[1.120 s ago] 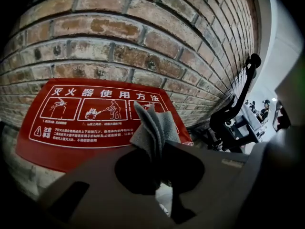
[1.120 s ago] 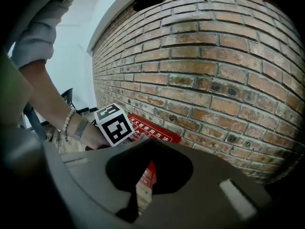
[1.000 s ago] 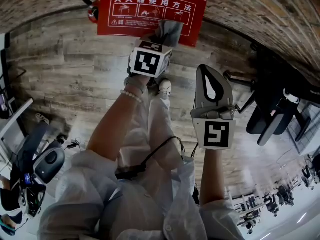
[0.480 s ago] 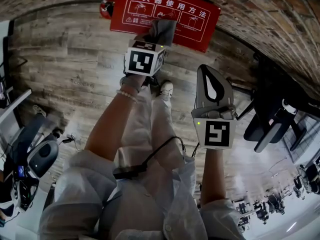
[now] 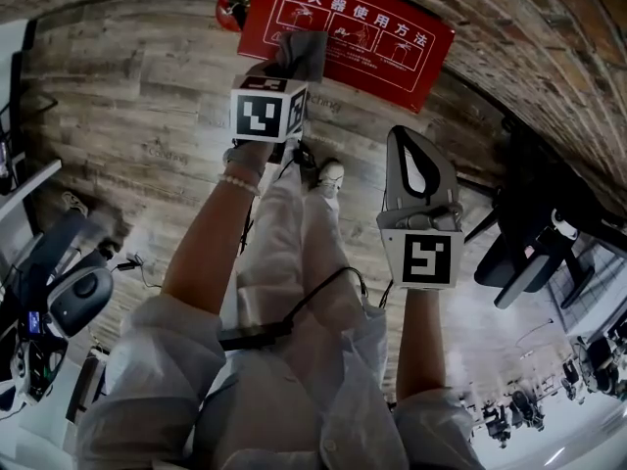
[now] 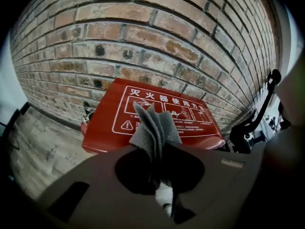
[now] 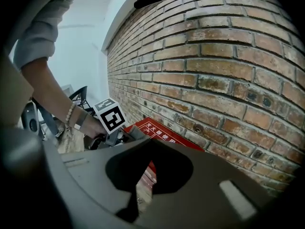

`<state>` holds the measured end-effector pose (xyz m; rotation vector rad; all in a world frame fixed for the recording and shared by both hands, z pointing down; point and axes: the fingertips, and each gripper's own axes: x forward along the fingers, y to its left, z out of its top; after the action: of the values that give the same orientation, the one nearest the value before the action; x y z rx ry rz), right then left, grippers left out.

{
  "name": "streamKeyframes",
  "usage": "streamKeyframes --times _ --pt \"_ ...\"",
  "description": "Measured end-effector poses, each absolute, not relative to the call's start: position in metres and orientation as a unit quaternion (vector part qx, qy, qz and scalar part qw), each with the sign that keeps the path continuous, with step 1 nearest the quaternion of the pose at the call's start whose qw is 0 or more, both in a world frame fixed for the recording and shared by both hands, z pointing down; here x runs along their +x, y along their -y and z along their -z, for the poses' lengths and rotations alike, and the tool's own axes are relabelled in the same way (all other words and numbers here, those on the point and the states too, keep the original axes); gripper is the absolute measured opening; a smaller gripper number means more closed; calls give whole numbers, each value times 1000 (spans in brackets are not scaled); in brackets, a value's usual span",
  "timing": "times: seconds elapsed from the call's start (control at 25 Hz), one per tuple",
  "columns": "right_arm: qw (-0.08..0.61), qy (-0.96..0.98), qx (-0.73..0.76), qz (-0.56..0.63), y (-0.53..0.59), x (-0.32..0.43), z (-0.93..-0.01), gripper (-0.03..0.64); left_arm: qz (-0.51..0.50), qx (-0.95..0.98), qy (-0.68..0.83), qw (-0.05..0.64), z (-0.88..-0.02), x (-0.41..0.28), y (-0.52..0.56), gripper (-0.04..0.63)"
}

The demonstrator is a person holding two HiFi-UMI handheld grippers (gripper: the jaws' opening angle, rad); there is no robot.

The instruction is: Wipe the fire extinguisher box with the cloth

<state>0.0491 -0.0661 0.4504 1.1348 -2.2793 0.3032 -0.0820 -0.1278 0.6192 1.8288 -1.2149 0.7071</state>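
The red fire extinguisher box (image 5: 364,37) lies on the wood floor against the brick wall, its white instruction print facing up. My left gripper (image 5: 294,71) is shut on a folded grey cloth (image 5: 302,53), which sits over the box's near left part. In the left gripper view the cloth (image 6: 155,129) sticks up from the jaws in front of the box (image 6: 190,128). Whether it touches the box I cannot tell. My right gripper (image 5: 402,137) hangs apart to the right over the floor, shut with nothing in it. Its own view shows the box (image 7: 164,136) beside the wall.
A red extinguisher (image 5: 231,6) pokes out at the box's left end. The brick wall (image 5: 558,37) runs behind. A black chair (image 5: 534,238) stands right, and dark equipment (image 5: 69,297) left. The person's legs and a white shoe (image 5: 329,174) are below the grippers.
The left gripper has carried the cloth leftward across the box, from its right part to its left. The right gripper has stayed where it was.
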Motion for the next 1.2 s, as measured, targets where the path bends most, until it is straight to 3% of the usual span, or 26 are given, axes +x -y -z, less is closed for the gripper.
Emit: streamKeyframes --times 0.8,1.2 --pt "290 866 395 -101 71 19 -450 8 -256 668 561 416 -620 -180 125 12" --pt "288 868 392 -100 70 16 -449 8 -252 662 569 417 -620 -189 123 12"
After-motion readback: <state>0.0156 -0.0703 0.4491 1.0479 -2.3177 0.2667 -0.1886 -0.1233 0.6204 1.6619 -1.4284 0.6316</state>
